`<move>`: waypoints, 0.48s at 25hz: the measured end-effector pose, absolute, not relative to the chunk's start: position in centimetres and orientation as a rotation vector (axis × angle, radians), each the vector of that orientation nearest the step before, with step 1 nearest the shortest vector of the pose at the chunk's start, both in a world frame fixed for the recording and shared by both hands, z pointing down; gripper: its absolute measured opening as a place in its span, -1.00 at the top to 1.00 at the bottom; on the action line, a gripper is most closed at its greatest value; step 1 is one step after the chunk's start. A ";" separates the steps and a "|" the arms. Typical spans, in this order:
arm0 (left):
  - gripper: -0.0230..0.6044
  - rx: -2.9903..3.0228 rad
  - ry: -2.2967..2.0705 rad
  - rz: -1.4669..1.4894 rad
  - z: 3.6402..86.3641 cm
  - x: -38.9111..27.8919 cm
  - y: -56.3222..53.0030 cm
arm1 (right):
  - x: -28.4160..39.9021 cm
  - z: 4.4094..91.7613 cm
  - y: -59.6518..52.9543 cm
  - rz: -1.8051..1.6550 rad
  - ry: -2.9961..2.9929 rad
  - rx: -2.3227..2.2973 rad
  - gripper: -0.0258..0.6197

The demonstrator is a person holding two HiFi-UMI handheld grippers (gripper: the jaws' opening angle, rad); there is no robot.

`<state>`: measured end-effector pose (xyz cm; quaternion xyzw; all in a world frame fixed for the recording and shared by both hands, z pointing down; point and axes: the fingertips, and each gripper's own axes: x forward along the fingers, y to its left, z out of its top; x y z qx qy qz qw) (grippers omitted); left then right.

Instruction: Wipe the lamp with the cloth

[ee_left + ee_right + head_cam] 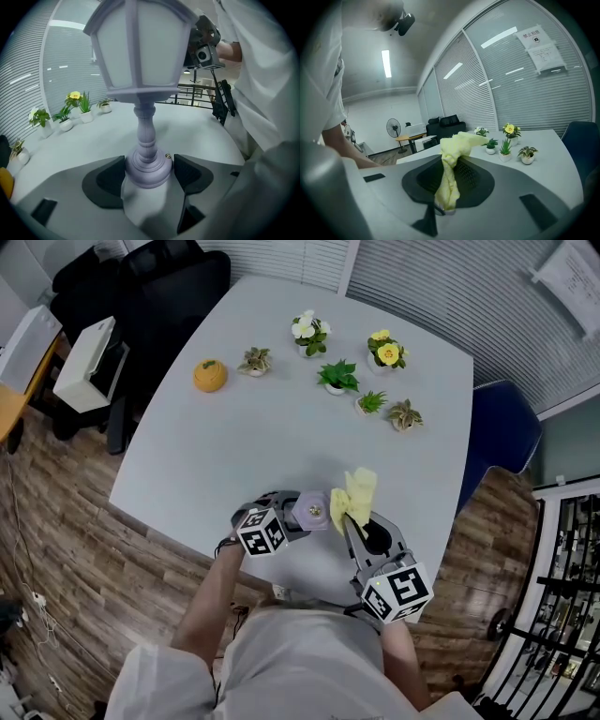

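Lamp point(140, 70) is upright by the surface's point(281, 427) near edge, your left gripper point(149, 174) clamped on its base, likely to steady it; your right gripper point(451, 180) pinches the cloth point(454, 143) alongside, ready for wiping

The lamp point(140, 70) is pale lilac, its panes milky white. The cloth point(450, 168) is soft yellow. The left gripper point(149, 174) and right gripper point(352, 526) are grey with black pads on the fingers point(105, 180), and their cubes point(262, 532) carry black-and-white square markers. The tabletop point(281, 437) is plain light grey. Far left sits an orange ornament point(210, 375), far right yellow flowers point(386, 351). The floor point(56, 549) is brown wood-grain.
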<state>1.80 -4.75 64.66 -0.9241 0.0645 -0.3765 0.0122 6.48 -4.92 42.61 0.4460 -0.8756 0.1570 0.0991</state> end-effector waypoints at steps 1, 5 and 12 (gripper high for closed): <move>-0.15 -2.880 0.199 -1.169 64.7 1.8 -4.8 | 6.4 42.7 -5.0 0.467 -2.589 1.315 0.74; -0.14 -2.878 0.198 -1.154 64.6 1.8 -4.7 | 5.6 43.0 -5.3 0.463 -2.586 1.290 0.74; -0.12 -2.878 0.198 -1.142 64.5 1.8 -4.7 | 4.4 43.5 -6.4 0.448 -2.586 1.262 0.74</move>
